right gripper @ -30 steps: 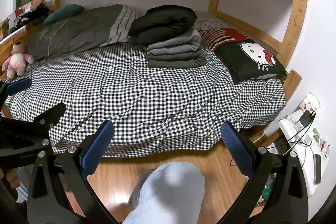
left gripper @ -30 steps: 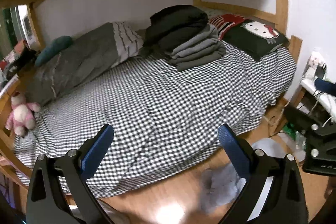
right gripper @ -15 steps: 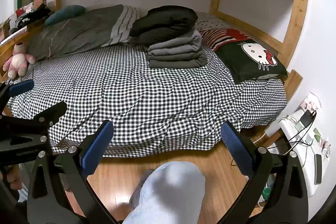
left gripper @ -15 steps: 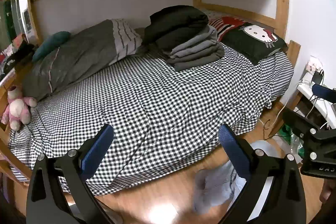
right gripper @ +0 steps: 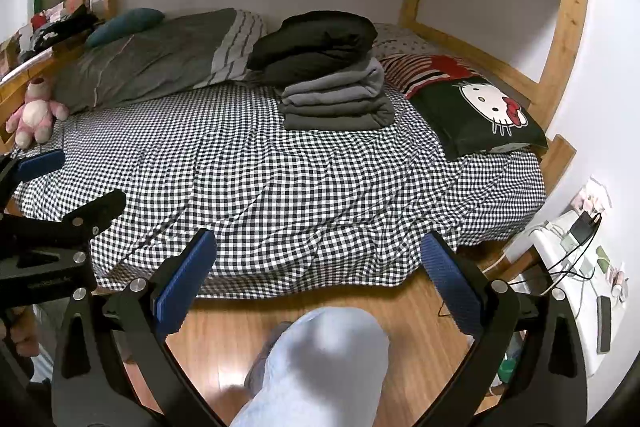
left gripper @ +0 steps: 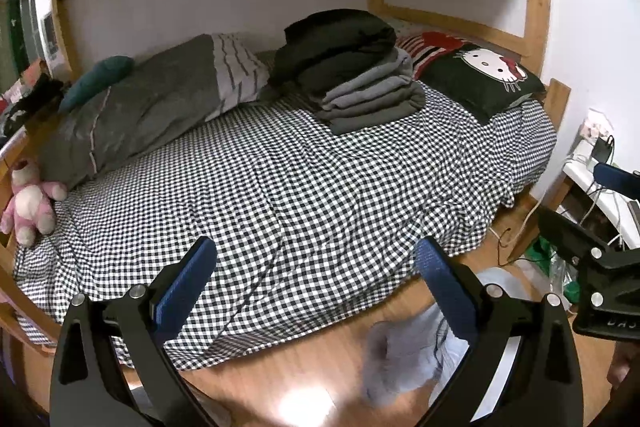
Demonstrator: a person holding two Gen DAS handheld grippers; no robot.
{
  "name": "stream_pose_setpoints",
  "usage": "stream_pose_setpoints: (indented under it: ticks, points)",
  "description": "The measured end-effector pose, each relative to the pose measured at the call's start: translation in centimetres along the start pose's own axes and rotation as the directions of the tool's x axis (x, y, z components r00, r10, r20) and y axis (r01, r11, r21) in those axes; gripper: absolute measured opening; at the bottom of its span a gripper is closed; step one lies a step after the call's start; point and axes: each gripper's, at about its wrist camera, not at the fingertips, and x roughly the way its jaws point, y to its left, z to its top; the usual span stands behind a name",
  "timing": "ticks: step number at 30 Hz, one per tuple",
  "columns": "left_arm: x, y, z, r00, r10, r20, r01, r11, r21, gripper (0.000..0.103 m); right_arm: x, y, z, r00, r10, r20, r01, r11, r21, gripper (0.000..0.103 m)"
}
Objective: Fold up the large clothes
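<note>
Stack of folded clothes: ahead of and well apart from both tongs, at the far side of the checked bed, up against the grey duvet and just beside the cat-face pillow. Black bulky garment on top, grey layers beneath. Long axis roughly crosswise to the line of the tongs; folded edges toward the pillow side, to judge from the right view. Left gripper: jaws wide apart, empty, stack ahead and slightly right. Right gripper: jaws wide apart, empty, stack almost dead ahead; judged the nearer one, though not by much. No unfolded garment visible on the open sheet between tongs and stack. Both held low over the wooden floor, short of the bed edge.
</note>
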Motion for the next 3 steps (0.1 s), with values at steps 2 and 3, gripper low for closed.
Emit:
stream_pose_setpoints:
  ticks: [2, 3]
  points:
    - [-0.13, 0.08, 0.00, 1.000, 0.003, 0.003, -0.003, 1.000, 0.001, 0.098, -0.01, -0.06, 0.02, 1.000, -0.001, 0.000, 0.001, 1.000, 0.001, 0.100]
    - [-0.18, 0.08, 0.00, 1.000, 0.001, 0.003, -0.001, 1.000, 0.001, 0.098, -0.02, -0.08, 0.03, 1.000, -0.001, -0.001, 0.001, 1.000, 0.000, 0.100]
